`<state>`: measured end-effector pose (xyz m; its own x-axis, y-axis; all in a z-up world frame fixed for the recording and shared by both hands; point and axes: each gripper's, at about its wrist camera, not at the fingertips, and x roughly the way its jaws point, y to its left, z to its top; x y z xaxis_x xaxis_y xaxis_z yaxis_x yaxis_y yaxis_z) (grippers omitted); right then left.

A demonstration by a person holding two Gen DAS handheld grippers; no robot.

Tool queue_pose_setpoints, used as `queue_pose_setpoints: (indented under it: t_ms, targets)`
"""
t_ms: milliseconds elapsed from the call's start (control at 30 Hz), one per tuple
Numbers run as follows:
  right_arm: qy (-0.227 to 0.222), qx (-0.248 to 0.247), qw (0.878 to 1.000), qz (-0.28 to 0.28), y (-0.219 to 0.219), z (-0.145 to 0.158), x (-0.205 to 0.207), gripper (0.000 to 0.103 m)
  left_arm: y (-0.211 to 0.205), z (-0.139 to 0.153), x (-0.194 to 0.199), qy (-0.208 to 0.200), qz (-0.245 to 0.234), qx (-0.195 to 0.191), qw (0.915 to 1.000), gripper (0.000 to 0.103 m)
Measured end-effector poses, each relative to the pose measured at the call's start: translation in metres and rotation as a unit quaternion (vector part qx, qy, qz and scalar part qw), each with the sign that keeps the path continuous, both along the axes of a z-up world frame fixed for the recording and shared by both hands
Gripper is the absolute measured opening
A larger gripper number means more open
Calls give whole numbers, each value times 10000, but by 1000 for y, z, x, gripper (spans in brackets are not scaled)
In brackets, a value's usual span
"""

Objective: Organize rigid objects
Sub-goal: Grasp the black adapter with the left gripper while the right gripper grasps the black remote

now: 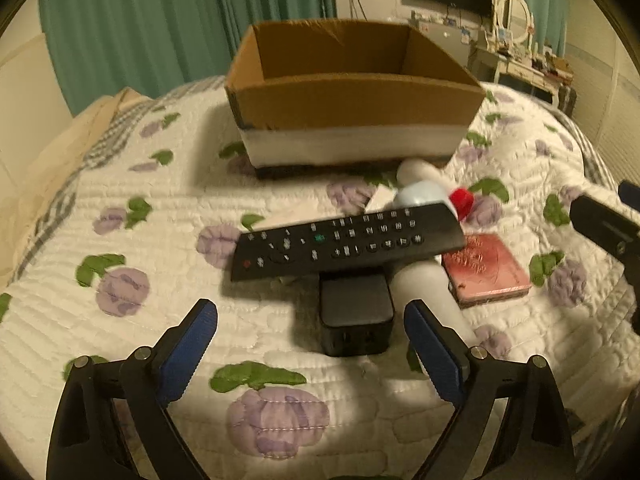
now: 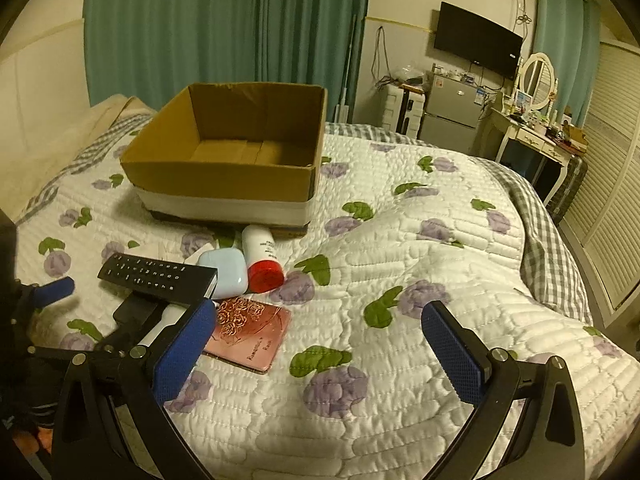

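- The left gripper [image 1: 310, 334] hangs over a bed [image 1: 160, 240] covered with a white quilt printed with purple flowers and green leaves; its blue-padded jaws stand wide apart and grip nothing.
- Just ahead of the left jaws lies a small black box [image 1: 356, 312], not touched by either pad.
- A black remote control [image 1: 348, 242] lies crosswise on the heap, one end resting over the black box and over a white tube [image 1: 424, 292] beside it.
- Behind the remote sit a pale blue case [image 2: 222, 270] and a white bottle with a red cap [image 2: 262, 262], the bottle lying on its side with the cap toward the cameras.
- A pink card-like packet with a rose pattern [image 2: 250, 332] lies flat on the quilt to the right of the remote and tube.
- An open cardboard box [image 2: 228, 176] with a white band round its lower part stands on the bed beyond the heap, and the bottle's base reaches almost to its front wall; what shows of its floor holds nothing.
- The right gripper [image 2: 318, 344] hovers over bare quilt to the right of the heap, jaws wide apart and holding nothing; its left pad overlaps the pink packet in the view, but whether it touches I cannot tell.
- The left wrist view is somewhat blurred.
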<state>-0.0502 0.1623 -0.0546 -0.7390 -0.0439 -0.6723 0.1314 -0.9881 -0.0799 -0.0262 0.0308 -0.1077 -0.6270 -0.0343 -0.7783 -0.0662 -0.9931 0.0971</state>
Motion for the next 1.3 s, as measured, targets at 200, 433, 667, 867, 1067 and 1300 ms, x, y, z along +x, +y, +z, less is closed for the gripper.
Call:
queue_pose_setpoints:
  t_ms: [200, 433, 667, 867, 1067, 1300]
  targets:
    - [-98, 37, 9999, 43, -6, -7, -5, 103, -1, -14, -17, -262, -59, 152, 9995, 87]
    - [-217, 106, 9997, 100, -12, -16, -8, 103, 7, -17, -23, -446, -486, 499, 9966, 43]
    - [20, 196, 9988, 452, -21, -5, -5, 103, -6, 2, -5, -330, -341, 499, 9976, 42]
    - [144, 411, 9924, 1151, -55, 4, -10, 103, -35, 37, 3, 160, 55, 408, 9990, 42]
    - [-168, 613, 9774, 2017, -105, -18, -21, 103, -67, 50, -1, 465, 509, 234, 9973, 42]
    - [-519, 1102, 9545, 2723, -150, -56, -32, 95, -88, 44, -5, 450, 778, 163, 9958, 42]
